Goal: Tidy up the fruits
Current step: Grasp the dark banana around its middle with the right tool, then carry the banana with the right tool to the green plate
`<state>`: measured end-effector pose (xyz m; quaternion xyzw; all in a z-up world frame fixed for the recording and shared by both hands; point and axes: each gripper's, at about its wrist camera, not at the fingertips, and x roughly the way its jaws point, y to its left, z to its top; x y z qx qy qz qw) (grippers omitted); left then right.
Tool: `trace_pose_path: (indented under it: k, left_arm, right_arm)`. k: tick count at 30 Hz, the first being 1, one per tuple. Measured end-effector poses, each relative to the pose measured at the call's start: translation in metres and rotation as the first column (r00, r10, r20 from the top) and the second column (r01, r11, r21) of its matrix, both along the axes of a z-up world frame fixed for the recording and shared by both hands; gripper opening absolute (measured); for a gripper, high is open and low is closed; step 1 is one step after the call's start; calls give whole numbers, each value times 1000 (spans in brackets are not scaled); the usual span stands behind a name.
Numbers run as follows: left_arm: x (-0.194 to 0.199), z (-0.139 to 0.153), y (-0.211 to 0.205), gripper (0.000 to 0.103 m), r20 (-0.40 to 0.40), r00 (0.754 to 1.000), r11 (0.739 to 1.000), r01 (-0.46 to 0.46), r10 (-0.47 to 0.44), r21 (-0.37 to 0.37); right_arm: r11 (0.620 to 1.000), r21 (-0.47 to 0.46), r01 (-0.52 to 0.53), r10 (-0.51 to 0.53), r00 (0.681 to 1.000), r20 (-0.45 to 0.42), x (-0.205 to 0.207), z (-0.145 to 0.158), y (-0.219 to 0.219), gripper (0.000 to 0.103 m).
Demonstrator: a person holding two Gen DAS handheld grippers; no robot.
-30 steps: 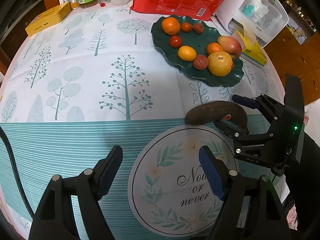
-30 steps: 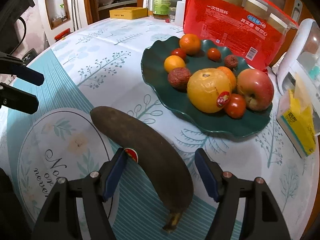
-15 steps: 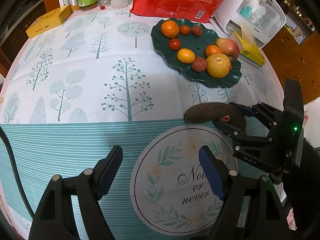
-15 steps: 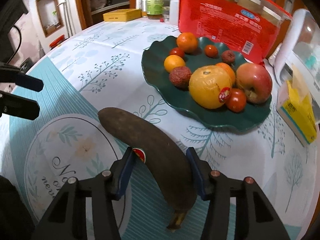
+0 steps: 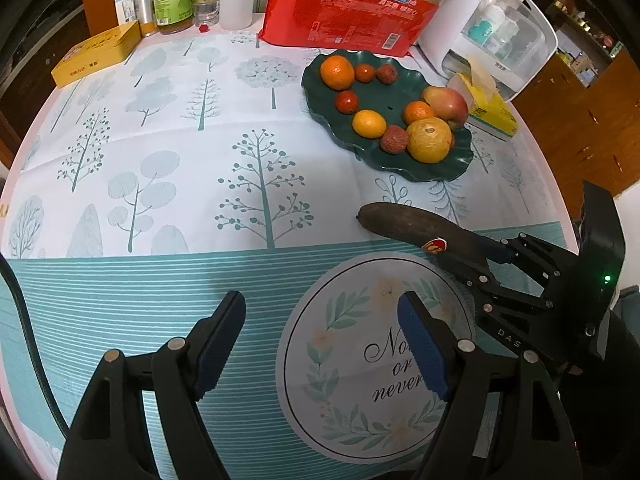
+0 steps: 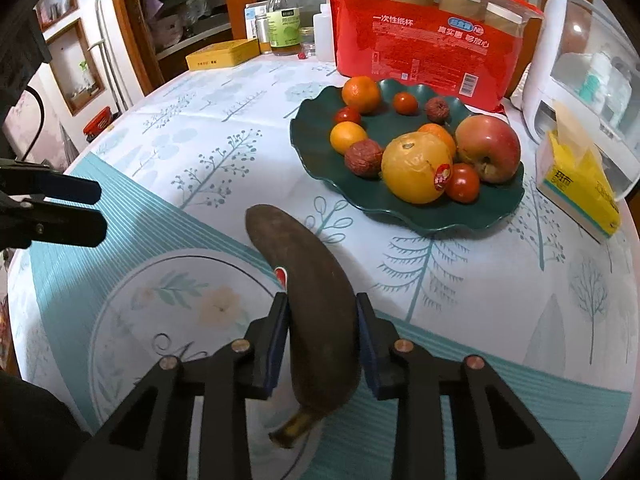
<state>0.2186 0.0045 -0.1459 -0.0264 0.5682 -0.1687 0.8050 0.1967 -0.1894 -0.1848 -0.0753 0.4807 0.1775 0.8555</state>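
the right gripper [image 6: 322, 344] is clamping the dark brown banana [image 6: 316, 304] at the bottom centre of its view, its jaws having just been closing onto the fruit. the banana is pointing toward the green fruit plate [image 6: 408, 216] at upper right. the left gripper [image 5: 320, 344] is hovering over the worktop [image 5: 168, 152], jaws standing apart and holding nothing.

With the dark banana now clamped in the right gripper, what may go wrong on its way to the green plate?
1. The right gripper has just closed on the banana, which is brown all over and probably soft: the pads could bruise or split it.
2. The grip sits near the stem end, so the long free end may sag or swing.
3. The green plate is crowded: the banana could knock the yellow orange or small tomato off.
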Motion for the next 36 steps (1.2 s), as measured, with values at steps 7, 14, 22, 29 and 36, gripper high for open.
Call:
trace_pose_path:
  k: [7, 14, 22, 29, 36]
  left_arm:
    - [3, 4, 17, 77, 10, 999, 999, 44, -43, -16]
    - [4, 0, 43, 77, 3, 997, 996, 82, -82, -22]
    - [6, -9, 78, 77, -13, 994, 994, 109, -109, -12]
    - [13, -16, 104, 77, -30, 991, 991, 134, -134, -16]
    - [23, -24, 123, 77, -47, 990, 991, 129, -130, -25]
  right_arm:
    - [998, 11, 61, -61, 998, 29, -9, 20, 15, 31]
    - [988, 59, 142, -146, 986, 81, -6, 45, 32, 31]
    - [945, 116, 305, -319, 939, 131, 33, 55, 36, 31]
    - [869, 155, 469, -490, 860, 142, 72, 50, 25, 31]
    - [812, 138, 566, -583, 795, 170, 107, 43, 14, 31]
